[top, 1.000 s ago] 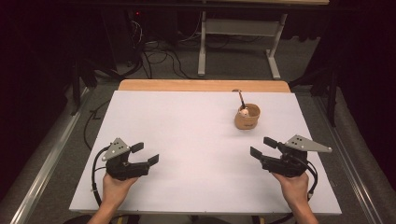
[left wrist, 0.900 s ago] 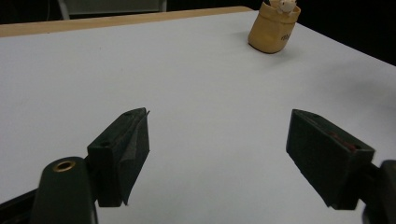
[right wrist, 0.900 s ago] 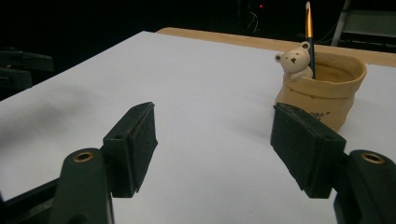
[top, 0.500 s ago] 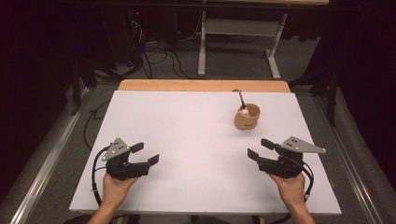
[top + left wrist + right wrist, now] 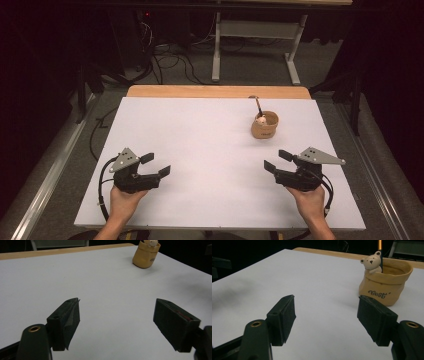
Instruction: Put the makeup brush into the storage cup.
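A tan, bag-shaped holder (image 5: 264, 125) with a small bear figure on its rim stands at the right rear of the white table top (image 5: 200, 140). A pencil-like stick (image 5: 258, 105) leans out of it. The same holder appears at upper right in the left gripper view (image 5: 146, 253) and close ahead in the right gripper view (image 5: 385, 282). My left gripper (image 5: 155, 165) rests low at the front left, open and empty. My right gripper (image 5: 278, 161) is at the front right, open and empty, a short way in front of the holder.
A wooden strip (image 5: 215, 91) runs along the table's far edge. Behind it stand a metal table frame (image 5: 260, 45) and cables (image 5: 165, 60) on the floor. Dark surroundings border both sides.
The right gripper has shifted slightly left and toward the table's middle. The left gripper and the holder have stayed where they were.
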The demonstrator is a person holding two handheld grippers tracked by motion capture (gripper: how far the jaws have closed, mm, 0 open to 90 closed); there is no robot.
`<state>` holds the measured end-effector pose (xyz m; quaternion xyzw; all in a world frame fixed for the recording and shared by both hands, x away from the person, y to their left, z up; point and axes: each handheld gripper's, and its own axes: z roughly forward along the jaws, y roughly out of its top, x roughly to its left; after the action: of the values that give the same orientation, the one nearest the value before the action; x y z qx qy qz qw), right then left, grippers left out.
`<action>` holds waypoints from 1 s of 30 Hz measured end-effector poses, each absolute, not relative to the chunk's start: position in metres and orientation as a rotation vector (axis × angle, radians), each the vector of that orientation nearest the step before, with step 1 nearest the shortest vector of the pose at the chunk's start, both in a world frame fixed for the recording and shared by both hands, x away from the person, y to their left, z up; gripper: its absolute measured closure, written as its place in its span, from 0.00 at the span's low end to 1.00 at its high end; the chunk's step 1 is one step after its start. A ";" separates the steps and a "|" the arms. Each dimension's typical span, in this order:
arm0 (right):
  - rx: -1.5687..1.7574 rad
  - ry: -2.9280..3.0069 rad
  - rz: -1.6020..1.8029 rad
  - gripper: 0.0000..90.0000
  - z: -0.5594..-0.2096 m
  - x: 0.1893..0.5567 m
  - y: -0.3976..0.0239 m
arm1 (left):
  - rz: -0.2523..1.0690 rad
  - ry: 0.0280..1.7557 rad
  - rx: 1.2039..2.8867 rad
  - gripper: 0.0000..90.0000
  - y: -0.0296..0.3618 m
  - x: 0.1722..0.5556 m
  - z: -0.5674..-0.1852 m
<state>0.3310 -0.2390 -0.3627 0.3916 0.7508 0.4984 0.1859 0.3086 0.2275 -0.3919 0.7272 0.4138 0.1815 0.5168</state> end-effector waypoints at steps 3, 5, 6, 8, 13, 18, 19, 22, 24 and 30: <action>1.105 2.116 1.400 0.36 -0.364 0.332 -0.239 | 0.437 0.993 1.747 0.24 0.228 0.309 -0.392; 1.110 2.115 1.396 0.36 -0.365 0.332 -0.240 | 0.437 0.994 1.747 0.24 0.228 0.309 -0.392; 1.110 2.113 1.395 0.36 -0.366 0.332 -0.240 | 0.437 0.994 1.747 0.24 0.228 0.309 -0.392; 1.112 2.113 1.392 0.36 -0.366 0.333 -0.240 | 0.437 0.994 1.747 0.24 0.228 0.309 -0.392; 1.116 2.116 1.383 0.36 -0.368 0.334 -0.240 | 0.437 0.994 1.747 0.24 0.228 0.309 -0.392; 1.116 2.116 1.360 0.36 -0.371 0.335 -0.240 | 0.436 0.996 1.744 0.24 0.228 0.309 -0.392; 1.116 2.118 1.353 0.36 -0.371 0.335 -0.239 | 0.436 0.996 1.744 0.24 0.228 0.309 -0.392; 1.117 2.118 1.342 0.37 -0.373 0.337 -0.239 | 0.436 0.995 1.746 0.24 0.228 0.309 -0.392; 1.110 2.119 1.338 0.37 -0.374 0.337 -0.239 | 0.436 0.995 1.746 0.24 0.228 0.309 -0.392; 1.122 2.118 1.327 0.37 -0.376 0.337 -0.239 | 0.437 0.995 1.746 0.24 0.228 0.309 -0.392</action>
<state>0.3372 -0.2393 -0.3756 0.4012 0.7575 0.4746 0.1999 0.3087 0.2281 -0.3918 0.7273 0.4142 0.1818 0.5162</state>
